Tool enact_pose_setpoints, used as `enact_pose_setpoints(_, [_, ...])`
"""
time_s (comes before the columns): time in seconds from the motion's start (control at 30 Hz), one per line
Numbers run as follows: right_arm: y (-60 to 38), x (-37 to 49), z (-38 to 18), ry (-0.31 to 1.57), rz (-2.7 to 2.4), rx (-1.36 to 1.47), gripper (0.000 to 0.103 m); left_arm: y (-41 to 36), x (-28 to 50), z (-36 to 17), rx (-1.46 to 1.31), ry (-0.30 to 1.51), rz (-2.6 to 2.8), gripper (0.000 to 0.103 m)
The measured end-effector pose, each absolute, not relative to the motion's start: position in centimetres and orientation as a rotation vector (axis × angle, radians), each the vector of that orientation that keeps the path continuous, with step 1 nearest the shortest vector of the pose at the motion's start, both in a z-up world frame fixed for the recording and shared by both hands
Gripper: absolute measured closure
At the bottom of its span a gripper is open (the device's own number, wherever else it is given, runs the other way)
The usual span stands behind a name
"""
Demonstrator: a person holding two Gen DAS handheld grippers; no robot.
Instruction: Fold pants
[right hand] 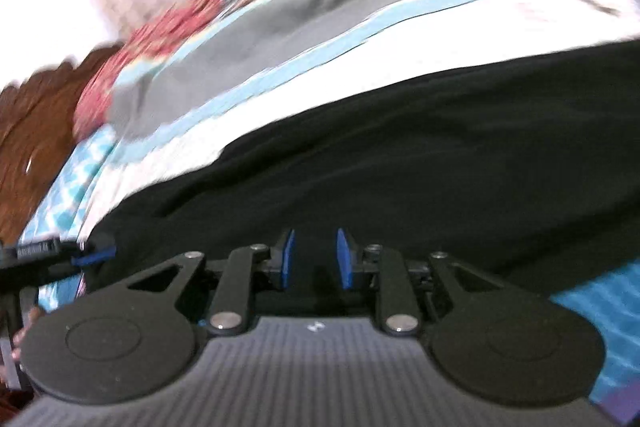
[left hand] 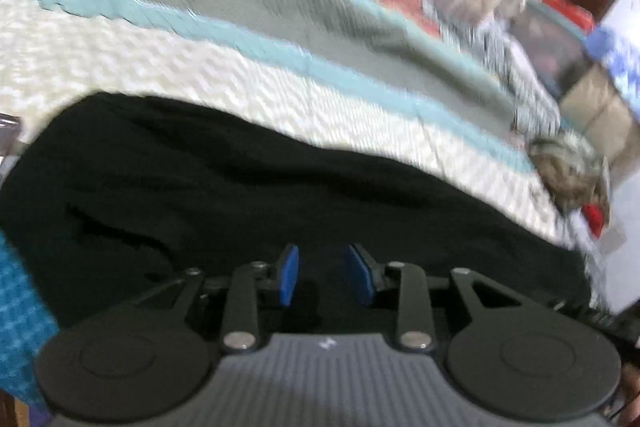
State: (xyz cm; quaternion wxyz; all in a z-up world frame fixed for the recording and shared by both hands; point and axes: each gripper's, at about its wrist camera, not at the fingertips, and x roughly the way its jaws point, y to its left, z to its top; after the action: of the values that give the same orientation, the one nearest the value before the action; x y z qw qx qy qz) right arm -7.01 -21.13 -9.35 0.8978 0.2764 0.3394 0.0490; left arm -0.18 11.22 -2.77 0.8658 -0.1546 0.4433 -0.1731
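Left wrist: jaws parted, empty, over black pants [left hand: 280, 187]; right alike.

Both cameras sit just behind their tongs and look forward along them, low and close over the bed. The left wrist view faces across the black pants [left hand: 280, 187] from their near edge, its tongs [left hand: 326, 275] at the bottom centre, with the striped bedcover [left hand: 200, 67] sloping down to the right beyond. The right wrist view looks the same way from further right, its tongs [right hand: 314, 257] also bottom centre, and the bedcover [right hand: 320, 67] slopes up to the right. Both views are blurred. They share the pants [right hand: 440, 167] and the cover's grey and blue stripes
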Motion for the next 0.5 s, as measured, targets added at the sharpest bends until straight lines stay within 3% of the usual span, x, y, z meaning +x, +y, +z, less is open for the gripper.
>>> enact_pose_setpoints(0.17, [-28.8,-13.3,-9.6,0.559,-0.162,0.673,0.075,7.0,1.1,-6.5,-0.201,1.099,-0.347,0.074])
enact_pose_setpoints(0.2, [-30.1,-14.6,-9.8,0.53,-0.22,0.7,0.075,6.5,1.0,-6.6,-0.177,1.096,-0.339,0.074])
enact_pose_setpoints(0.3, [-34.4,-18.0,-10.8,0.424,-0.36,0.823,0.061,5.9,1.1,-5.2,-0.198,1.082,-0.37,0.071])
enact_pose_setpoints(0.5, [-38.9,-18.9,-13.1,0.323,-0.464,0.993,0.057,3.8,1.6,-2.3,-0.177,1.028,-0.376,0.069])
